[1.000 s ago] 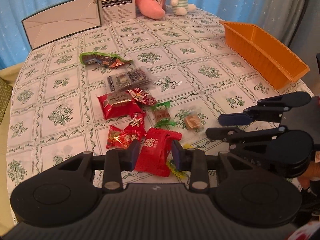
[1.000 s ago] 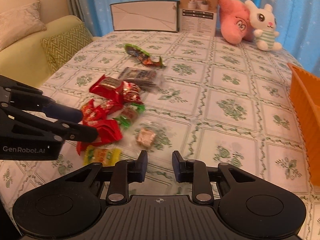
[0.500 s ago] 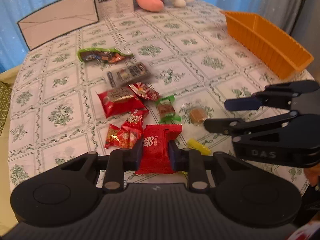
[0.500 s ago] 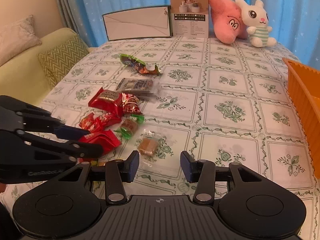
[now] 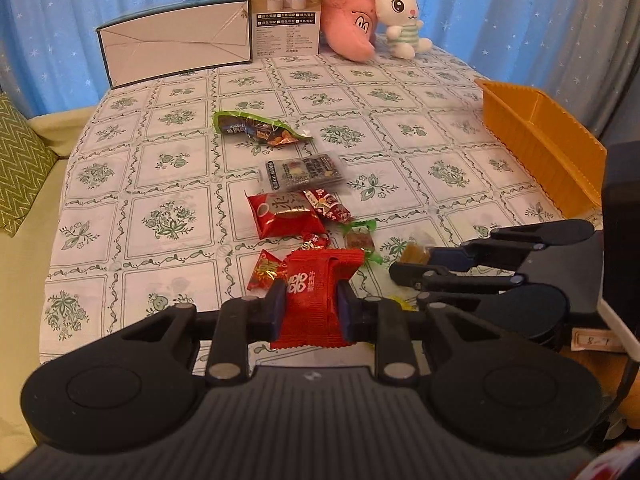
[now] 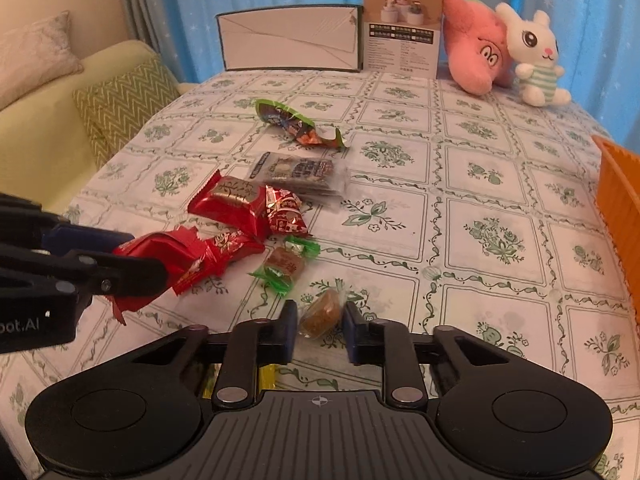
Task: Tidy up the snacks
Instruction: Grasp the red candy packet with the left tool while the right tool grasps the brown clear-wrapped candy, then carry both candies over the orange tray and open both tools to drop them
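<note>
My left gripper is shut on a red snack packet and holds it just above the table; it also shows in the right wrist view. My right gripper is open, its jaws standing on either side of a brown candy in clear wrap on the table. Several more snacks lie in a loose line: a green-ended candy, red packets, a grey packet and a green wrapper. The orange basket stands at the right edge.
A white folded box, a product box, a pink plush and a white rabbit plush stand along the far edge. A yellow sofa with a green zigzag cushion is to the left. A yellow candy lies under my right gripper.
My left gripper closed on the red packet and lifted it slightly. My right gripper moved forward and down until its jaws bracket the brown candy.
</note>
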### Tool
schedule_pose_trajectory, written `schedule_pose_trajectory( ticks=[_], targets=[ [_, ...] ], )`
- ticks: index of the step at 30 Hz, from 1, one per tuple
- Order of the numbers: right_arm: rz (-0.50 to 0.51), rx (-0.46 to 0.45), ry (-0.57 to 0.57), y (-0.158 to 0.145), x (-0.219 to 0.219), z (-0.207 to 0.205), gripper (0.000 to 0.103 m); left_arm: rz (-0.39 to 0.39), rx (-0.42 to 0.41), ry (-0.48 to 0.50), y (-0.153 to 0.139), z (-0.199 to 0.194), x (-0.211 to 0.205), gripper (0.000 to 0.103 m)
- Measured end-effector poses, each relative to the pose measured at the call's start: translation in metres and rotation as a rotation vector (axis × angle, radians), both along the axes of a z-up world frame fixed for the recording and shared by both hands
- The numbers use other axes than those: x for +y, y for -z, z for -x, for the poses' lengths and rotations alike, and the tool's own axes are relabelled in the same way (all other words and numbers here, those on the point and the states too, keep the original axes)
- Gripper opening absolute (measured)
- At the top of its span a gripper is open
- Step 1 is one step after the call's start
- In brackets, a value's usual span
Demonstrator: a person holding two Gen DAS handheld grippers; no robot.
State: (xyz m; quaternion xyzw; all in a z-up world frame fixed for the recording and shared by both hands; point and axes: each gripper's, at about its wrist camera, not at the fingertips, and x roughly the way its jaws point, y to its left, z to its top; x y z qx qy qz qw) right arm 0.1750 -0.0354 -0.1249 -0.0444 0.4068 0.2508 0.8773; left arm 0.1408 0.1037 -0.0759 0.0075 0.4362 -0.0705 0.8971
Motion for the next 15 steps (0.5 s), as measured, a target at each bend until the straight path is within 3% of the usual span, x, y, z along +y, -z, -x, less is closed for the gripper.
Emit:
schedule_pose_trajectory(
  ticks=[8,15],
  targets=[
    [-0.012,-0.032,0.041,-0.01,-0.03,0.013,0.011,0.018,-0.008,0.012,-0.007,0.007,-0.019,0.024],
    [-0.03,-0.114,0.143,-0.049,-0.093,0.024,0.011,0.046,-0.045,0.031,-0.031,0.0,-0.067,0.024]
  ],
)
